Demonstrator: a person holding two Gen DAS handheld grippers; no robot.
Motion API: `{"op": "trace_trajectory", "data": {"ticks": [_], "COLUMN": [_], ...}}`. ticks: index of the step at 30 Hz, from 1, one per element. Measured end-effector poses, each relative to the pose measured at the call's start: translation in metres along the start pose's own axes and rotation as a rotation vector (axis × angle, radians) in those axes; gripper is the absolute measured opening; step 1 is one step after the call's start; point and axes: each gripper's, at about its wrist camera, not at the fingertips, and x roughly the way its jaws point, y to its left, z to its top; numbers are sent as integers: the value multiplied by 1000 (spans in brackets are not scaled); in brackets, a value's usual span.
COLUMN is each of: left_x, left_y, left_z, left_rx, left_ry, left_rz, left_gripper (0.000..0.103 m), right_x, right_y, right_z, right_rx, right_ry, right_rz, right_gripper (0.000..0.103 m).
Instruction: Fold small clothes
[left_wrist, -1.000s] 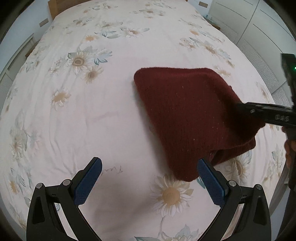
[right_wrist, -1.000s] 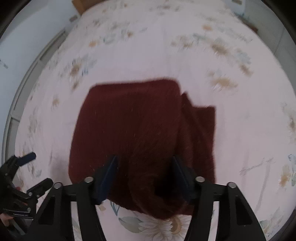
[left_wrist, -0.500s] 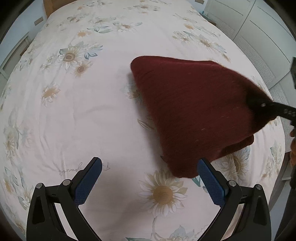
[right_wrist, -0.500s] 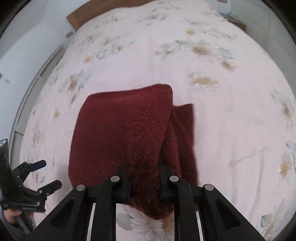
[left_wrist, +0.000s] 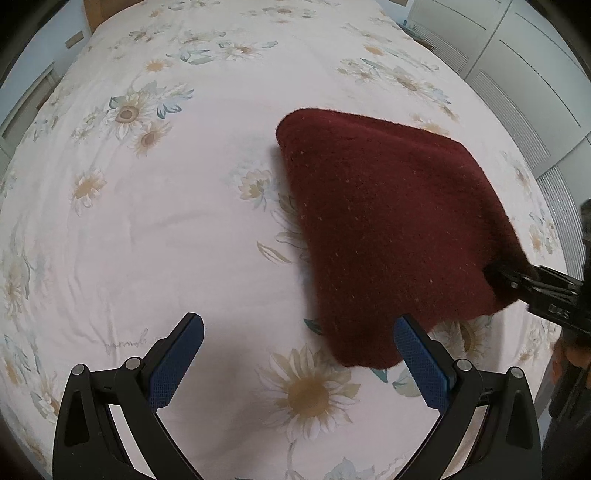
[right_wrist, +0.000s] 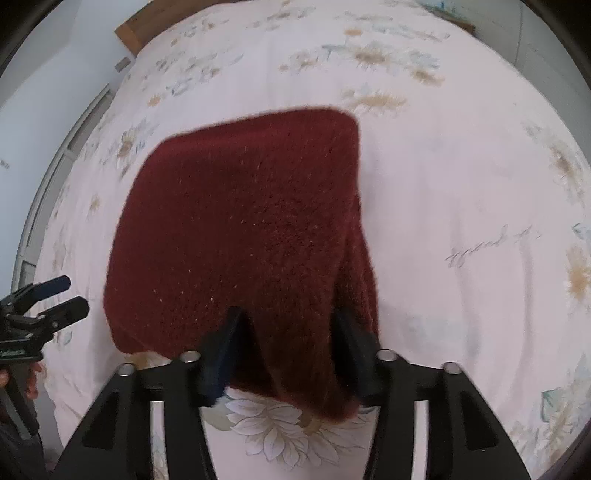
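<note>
Dark red fuzzy knitted garment (right_wrist: 240, 236), folded over, lies on bed with white daisy-print sheet (left_wrist: 147, 221). Right gripper (right_wrist: 286, 354): jaws opening, near edge of the garment between them, pads not visibly pressing. Left gripper (left_wrist: 295, 354): jaws spread wide, nothing between them, just beside the garment's near corner.

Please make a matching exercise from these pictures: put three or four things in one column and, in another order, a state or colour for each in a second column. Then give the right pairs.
Things:
1. knitted garment
2. left gripper
3. right gripper
4. bedsheet

States or colours:
A. jaws opening, dark red knit between them
B. pale, printed with flowers
C. dark red, folded over on the bed
D. jaws wide apart, nothing between the blue pads

Pairs: 1-C, 2-D, 3-A, 4-B
</note>
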Motion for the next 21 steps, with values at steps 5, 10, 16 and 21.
{"op": "trace_trajectory", "data": {"ticks": [5, 10, 16, 21], "left_x": [1, 9, 35, 66], "left_y": [2, -9, -28, -28], "left_z": [21, 51, 74, 66], "left_rx": [-45, -62, -38, -41], "left_ry": [-22, -22, 5, 60], "left_rz": [-20, -28, -12, -6], "left_gripper": [102, 102, 102, 102], "right_x": [-34, -31, 4, 38], "right_y": [-10, -10, -4, -5], "right_z": [20, 46, 58, 47], "right_rx": [17, -22, -53, -95], "right_ry": [-91, -97, -16, 59], "right_rz": [-2, -65, -57, -104], "right_gripper": [85, 103, 103, 103]}}
